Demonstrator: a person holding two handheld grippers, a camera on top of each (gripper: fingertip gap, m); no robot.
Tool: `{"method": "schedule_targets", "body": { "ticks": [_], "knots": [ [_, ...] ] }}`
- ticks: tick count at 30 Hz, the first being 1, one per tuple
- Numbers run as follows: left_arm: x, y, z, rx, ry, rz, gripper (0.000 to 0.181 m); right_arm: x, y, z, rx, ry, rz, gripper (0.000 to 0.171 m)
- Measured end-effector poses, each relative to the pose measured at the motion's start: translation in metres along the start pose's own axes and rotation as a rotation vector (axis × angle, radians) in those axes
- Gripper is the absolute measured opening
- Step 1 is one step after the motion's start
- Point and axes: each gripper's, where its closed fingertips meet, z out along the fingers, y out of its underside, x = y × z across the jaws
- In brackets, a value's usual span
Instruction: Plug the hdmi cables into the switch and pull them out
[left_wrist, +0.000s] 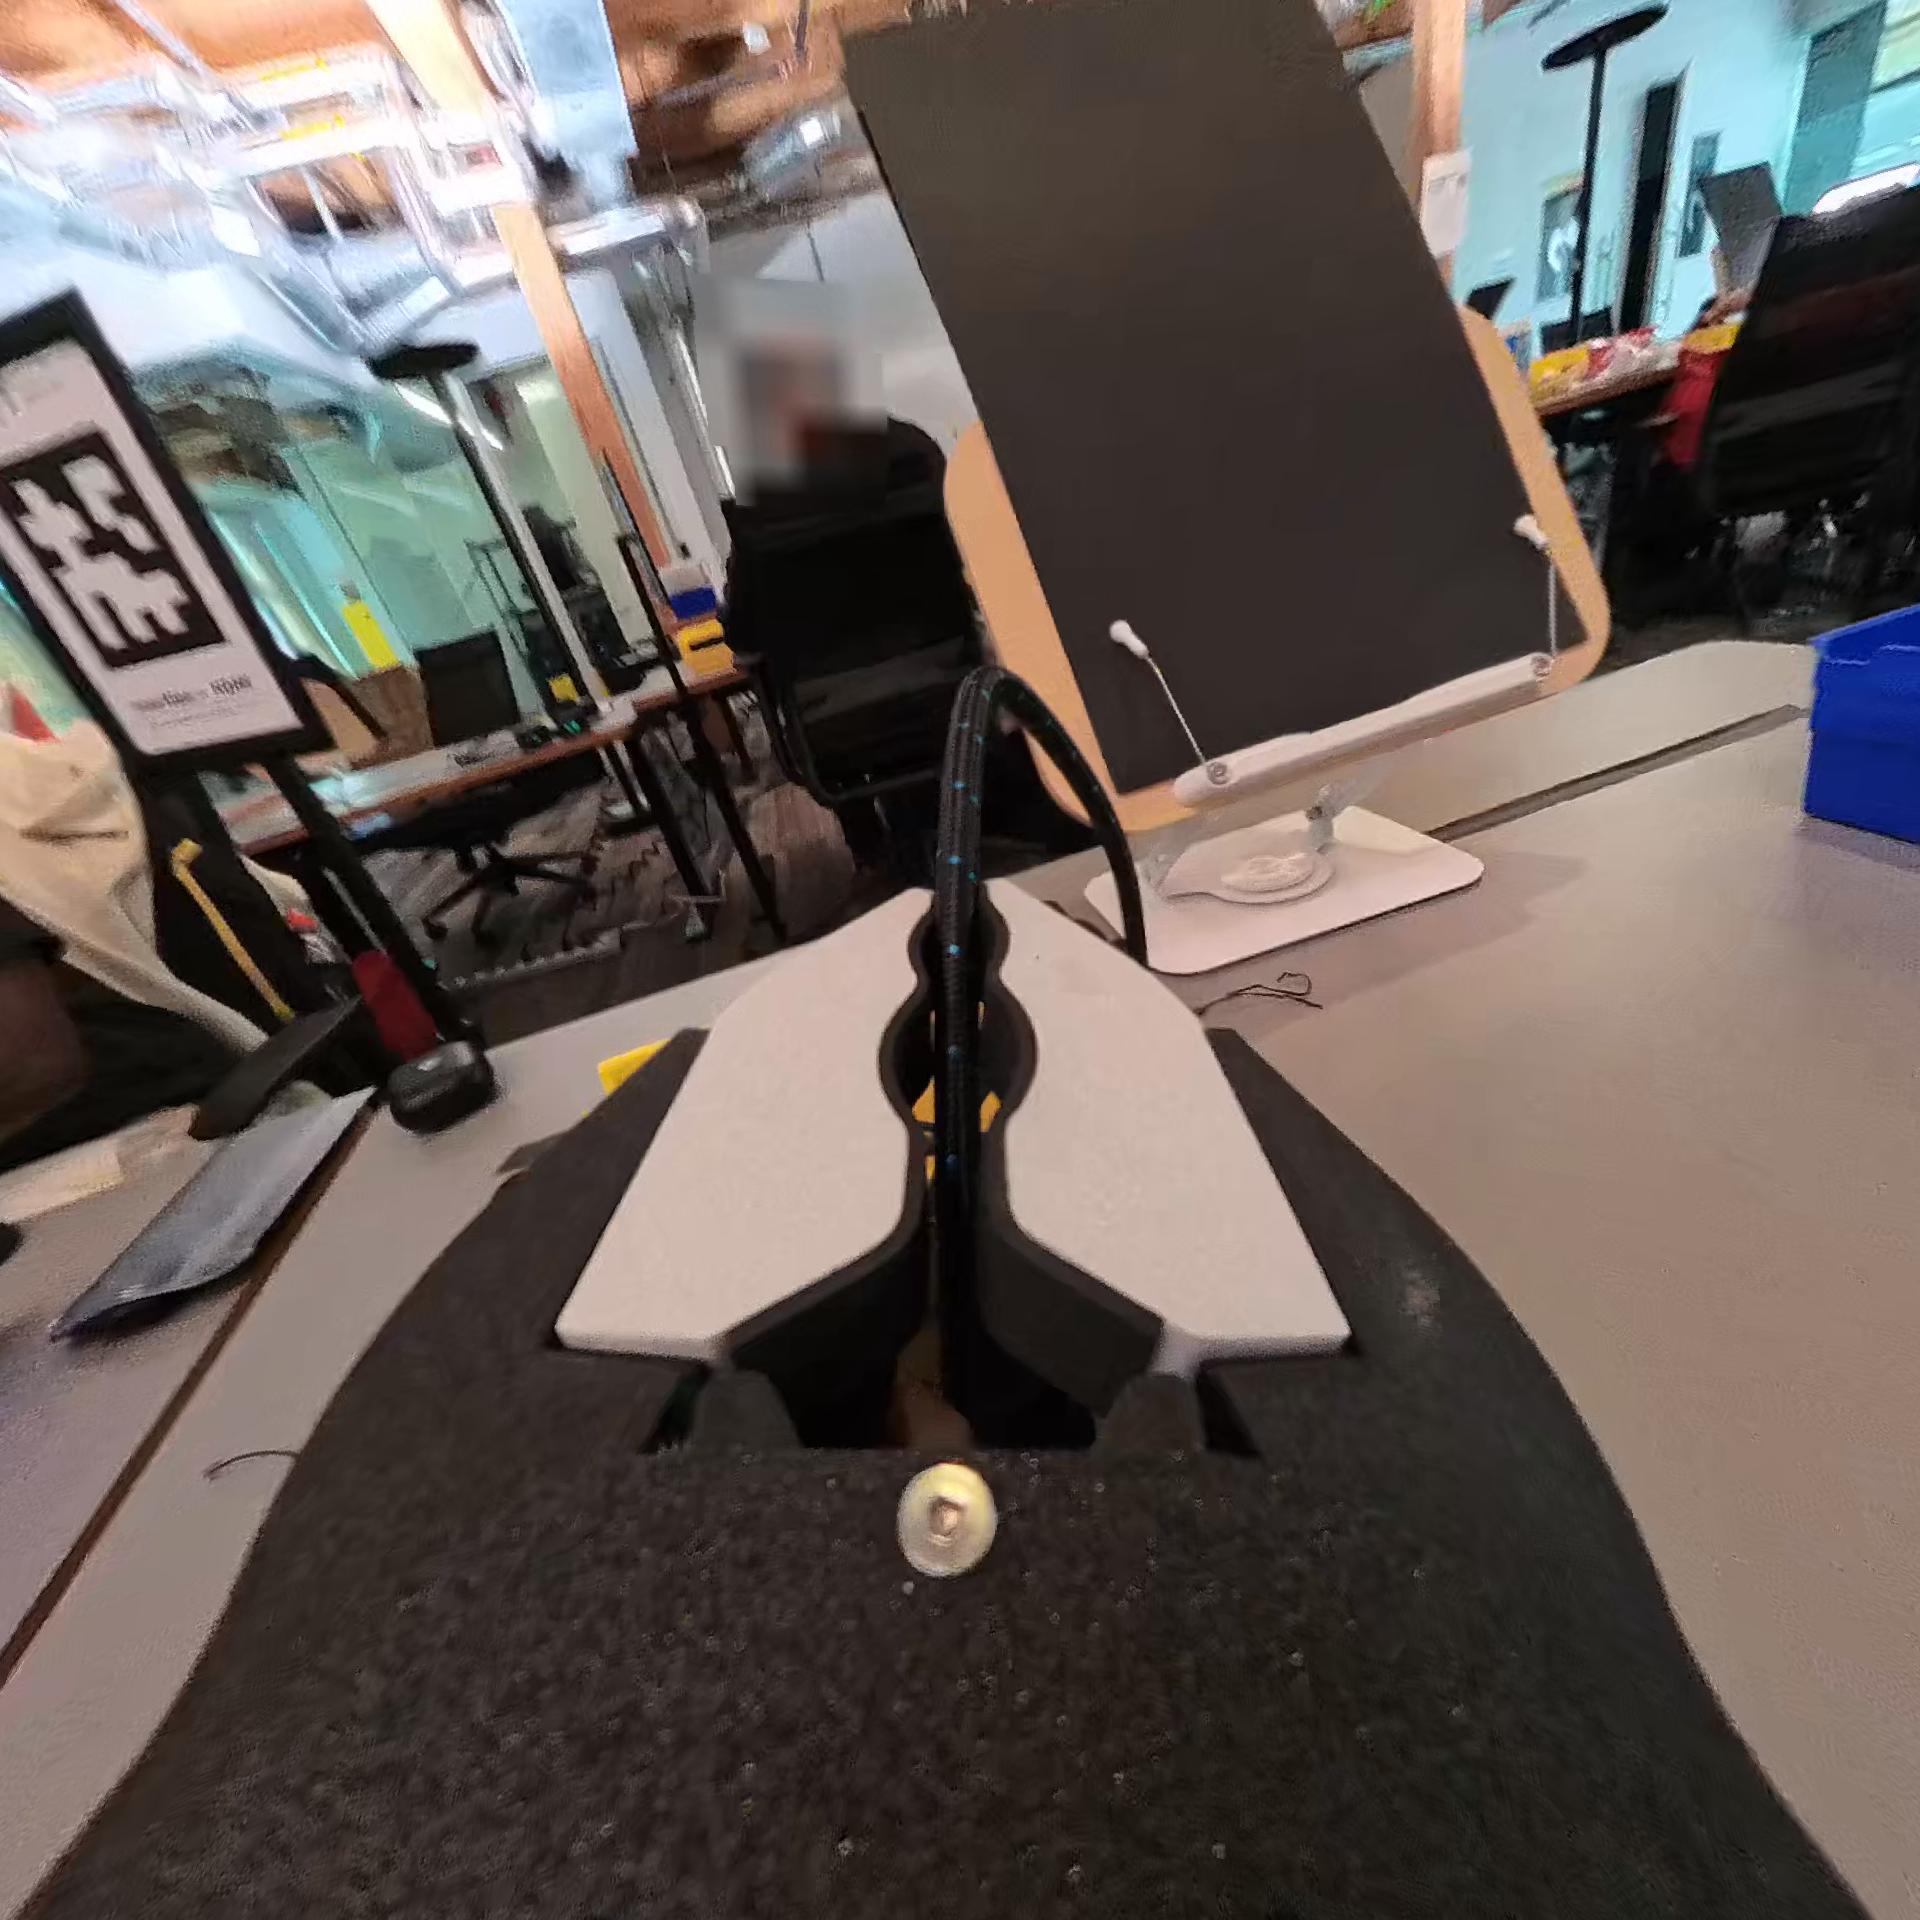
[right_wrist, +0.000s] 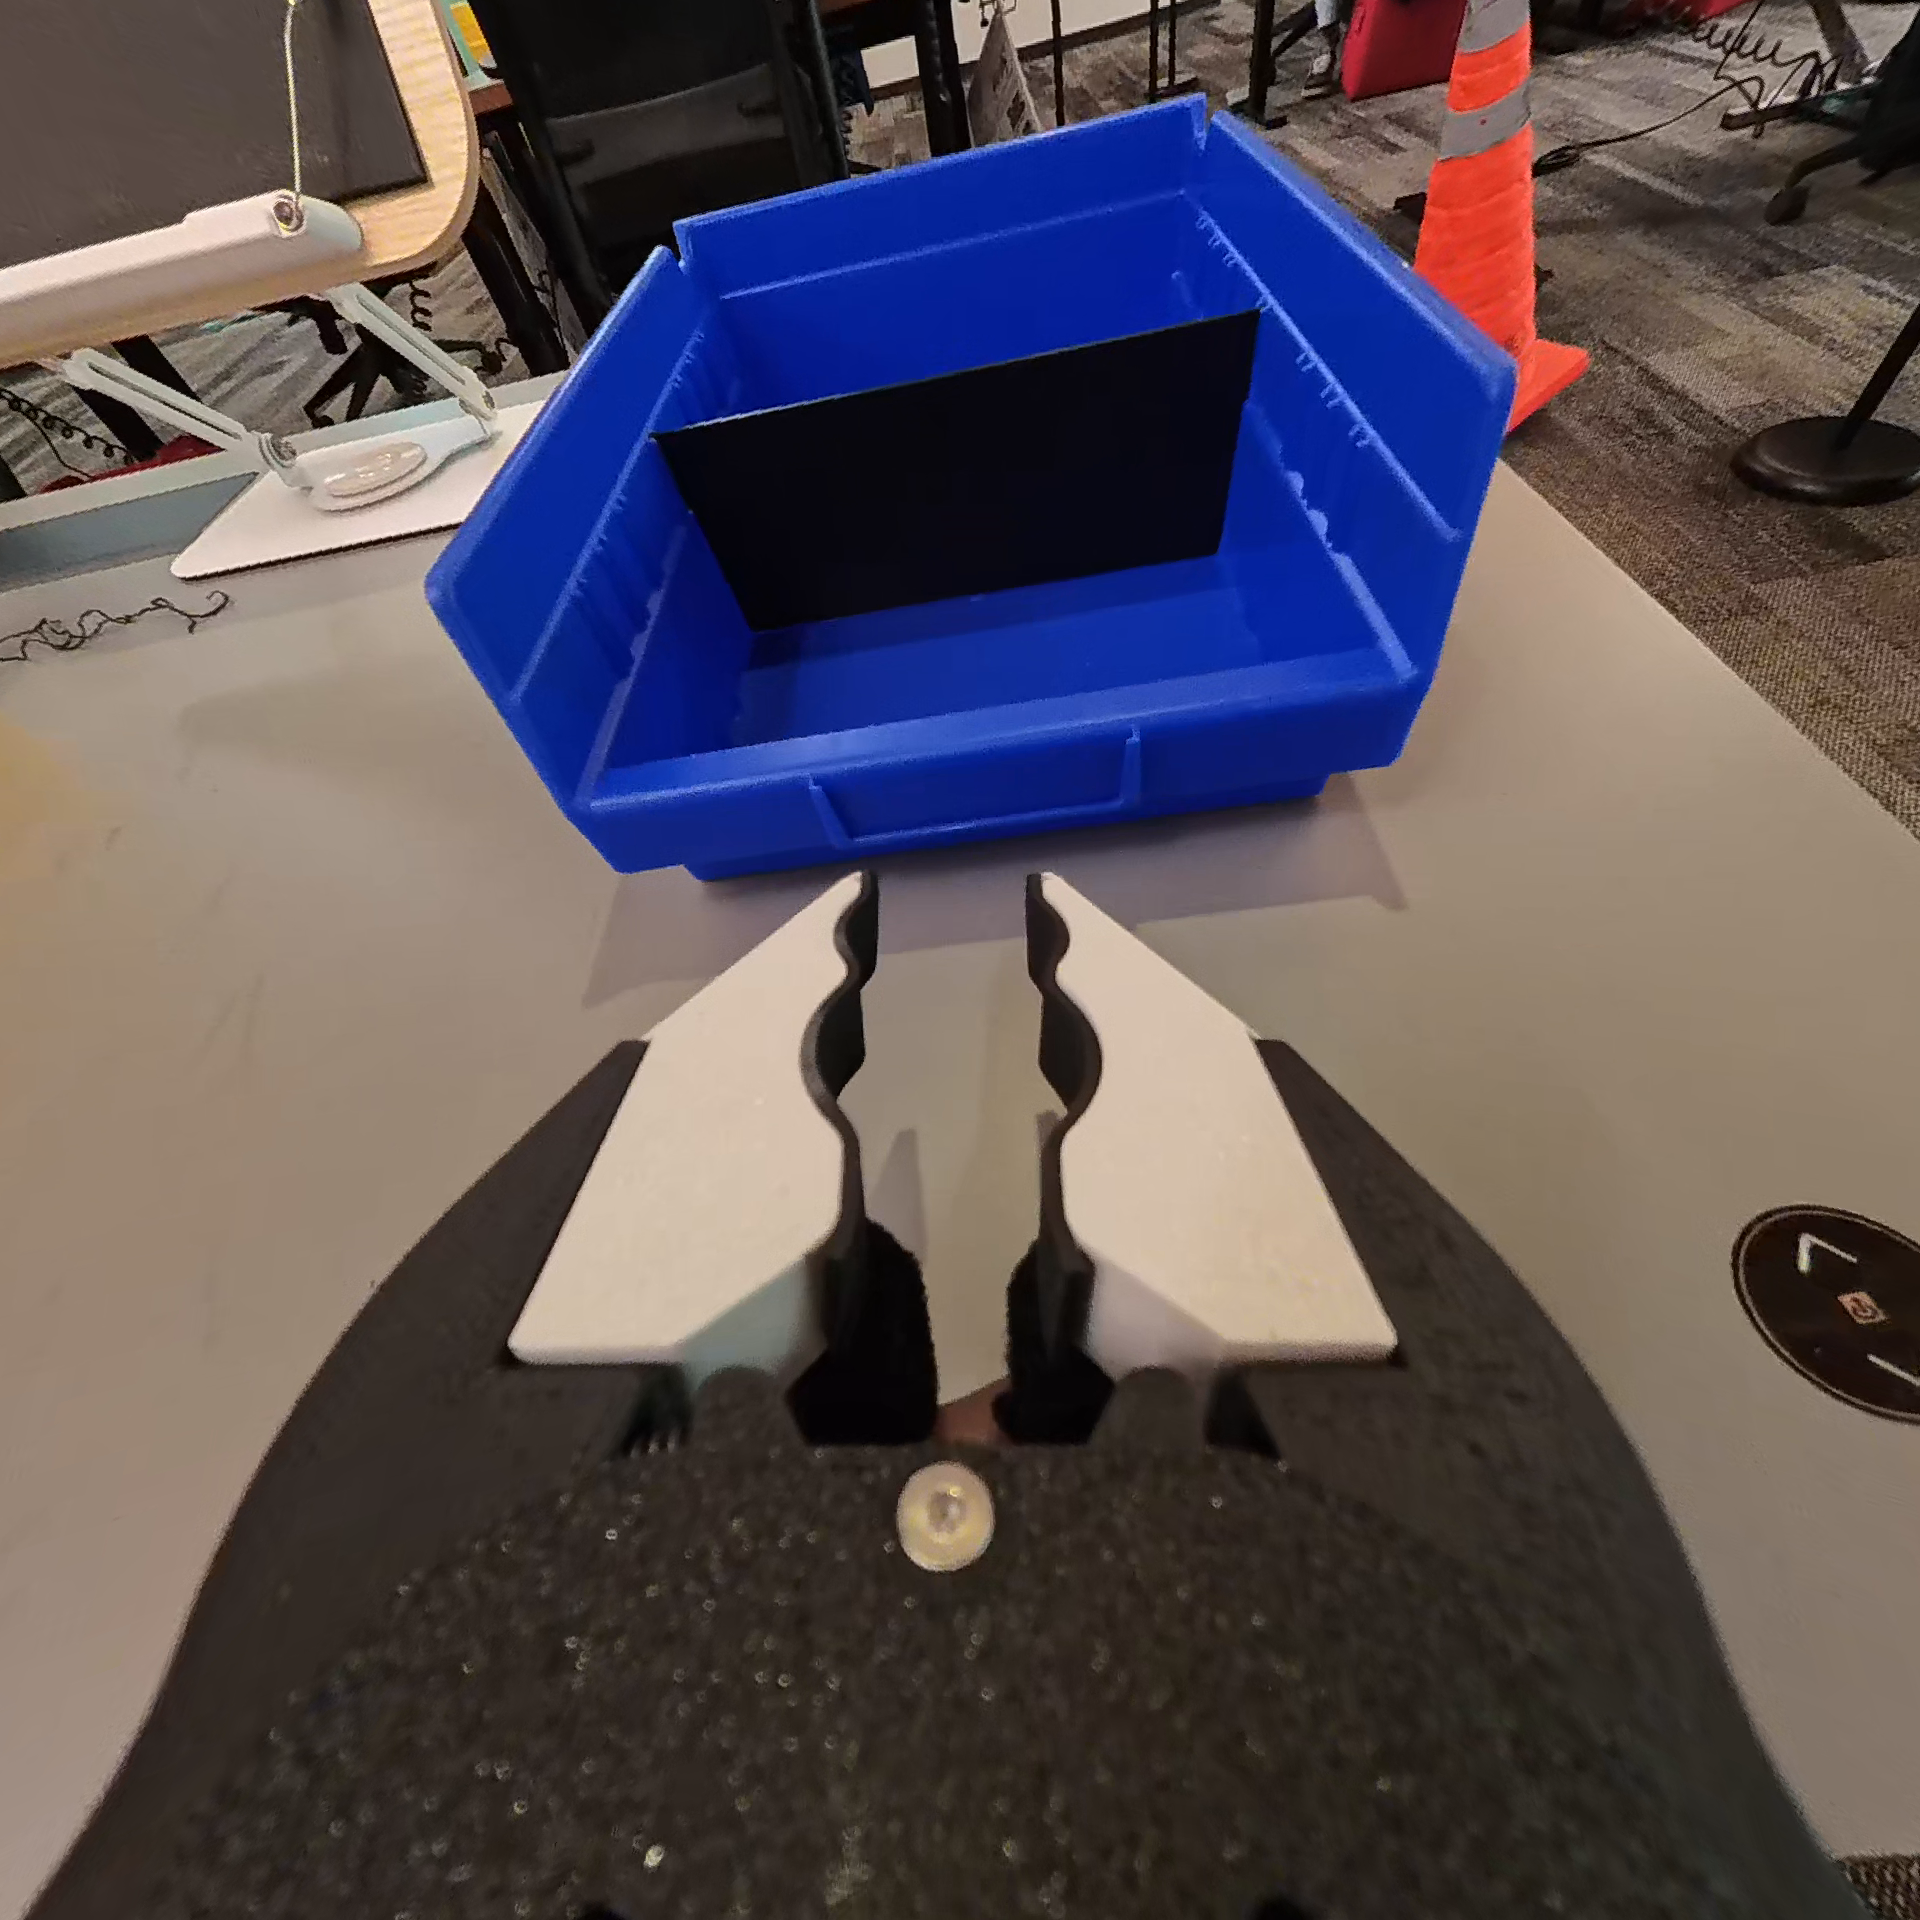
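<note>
Left gripper (left_wrist: 958, 940) is clenched on a black braided cable (left_wrist: 954, 1039) flecked with blue; the cable runs up between the two pale fingers (left_wrist: 790, 1143), rises past their tips and arches over to drop behind the right finger toward the table (left_wrist: 1558, 1143). Its plug is not visible, and the switch cannot be made out in either view. Right gripper (right_wrist: 951, 894) is released, its fingers (right_wrist: 717, 1164) parted with bare table showing between them, holding nothing. Largest thing beyond the left gripper is a dark board (left_wrist: 1195, 364) tilted back on a wood-edged stand (left_wrist: 1288, 862) with a white base, near the table's far edge. A blue bin (right_wrist: 966, 769) sits just ahead of the right gripper's tips, a dark divider (right_wrist: 956, 478) upright across its inside; its corner also shows at the right side of the left wrist view. An orange cone (right_wrist: 1486, 197) stands on the floor past the bin. A round dark insert (right_wrist: 1839, 1320) lies flush in the table at its right edge.
</note>
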Motion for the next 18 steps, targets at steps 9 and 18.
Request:
{"method": "schedule_targets", "body": {
  "ticks": [9, 18],
  "knots": [
    [-0.016, -0.012, 0.070, -0.380, 0.111, 0.133, 0.003, -0.003, 0.002, 0.002, -0.013, -0.011, -0.007, 0.028],
    [-0.066, -0.044, 0.079, -0.376, -0.021, 0.251, 0.003, -0.002, 0.002, 0.004, -0.018, -0.021, 0.015, 0.028]
  ]
}}
